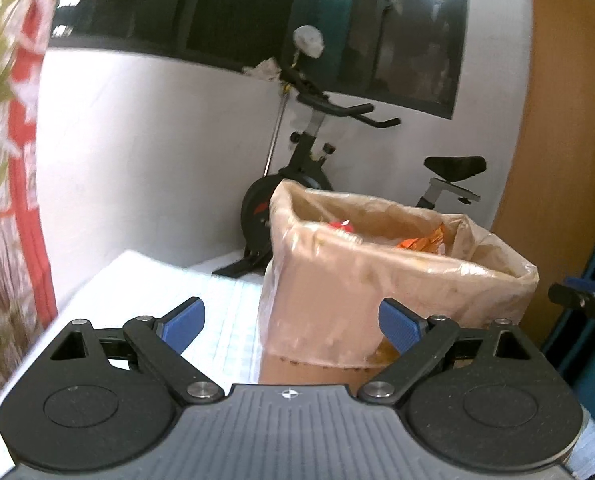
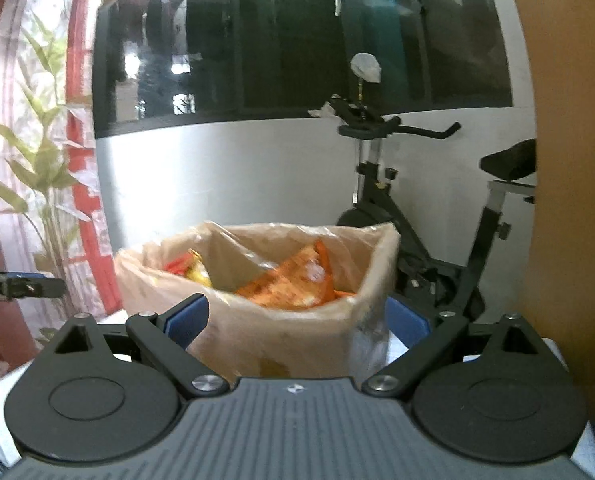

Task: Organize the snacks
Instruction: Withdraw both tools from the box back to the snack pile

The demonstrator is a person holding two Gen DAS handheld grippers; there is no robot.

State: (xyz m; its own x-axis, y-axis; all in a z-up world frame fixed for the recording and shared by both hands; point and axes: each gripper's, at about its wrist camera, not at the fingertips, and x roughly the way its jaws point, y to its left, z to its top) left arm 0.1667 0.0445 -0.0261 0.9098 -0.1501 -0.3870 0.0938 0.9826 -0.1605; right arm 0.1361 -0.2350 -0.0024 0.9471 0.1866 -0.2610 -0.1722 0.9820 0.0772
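Surface: white table (image 1: 145, 280), faint grid pattern visible near the left gripper. On it stands 1 cardboard box (image 1: 377, 292) lined with a translucent plastic bag (image 2: 169, 276) whose edge folds over the rim.

Room: white lower wall (image 1: 145, 152) with a dark window (image 2: 277, 40) above; a black exercise bike (image 2: 409, 200) behind the box; a curtain (image 1: 13, 120) with red and leaf print at the left; a tan wooden panel (image 2: 569, 160) at the right.

Contents: orange snack packets (image 2: 293, 284) lie inside the box, with a red and yellow packet (image 2: 189, 268) toward the far-left corner in the right wrist view. Motion blur – individual packets cannot be counted.

Left gripper (image 1: 293, 322): level, aimed at the box side, jaws spread wide, blue pads (image 1: 183, 322) empty. The box sits ahead, offset toward the right finger; contact cannot be told.

Right gripper (image 2: 297, 320): level, facing the box, jaws wide apart with the near box corner between the 2 blue pads (image 2: 187, 320) – the right pad appears close to the bag, possibly touching, but blur leaves this uncertain. Nothing clamped.

The opposite gripper's tip shows at the edge of each view, so both tools flank the box.
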